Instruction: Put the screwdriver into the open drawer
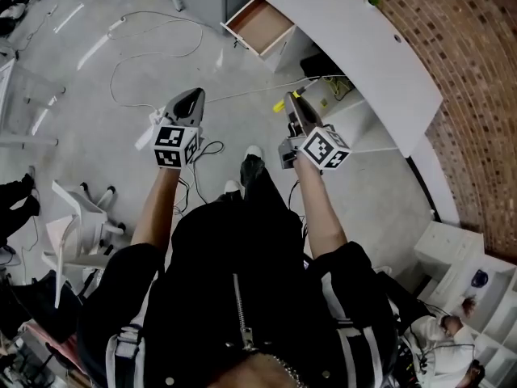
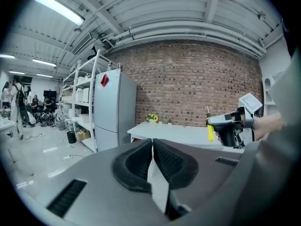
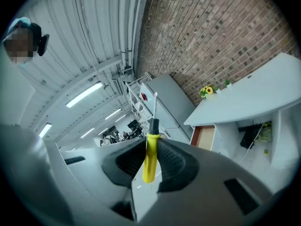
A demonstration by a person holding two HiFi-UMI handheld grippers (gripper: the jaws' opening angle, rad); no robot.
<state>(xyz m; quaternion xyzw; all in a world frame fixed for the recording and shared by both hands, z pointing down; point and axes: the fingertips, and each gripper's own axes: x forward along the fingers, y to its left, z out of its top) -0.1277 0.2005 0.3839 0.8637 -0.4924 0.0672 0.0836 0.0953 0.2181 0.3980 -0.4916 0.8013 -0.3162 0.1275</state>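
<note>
Right hand-held gripper (image 3: 151,142) pinching the yellow-handled screwdriver (image 3: 149,161) by its handle.
Left hand-held gripper (image 2: 153,147) pressed together, empty; open drawer (image 1: 260,24) well apart, under white tabletop (image 1: 347,47).

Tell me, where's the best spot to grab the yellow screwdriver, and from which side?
Grab the yellow handle of the screwdriver, squeezing from its two sides, as the right claw does now. The handle is thick enough to pinch; the metal shaft is thin and would probably slip.
</note>
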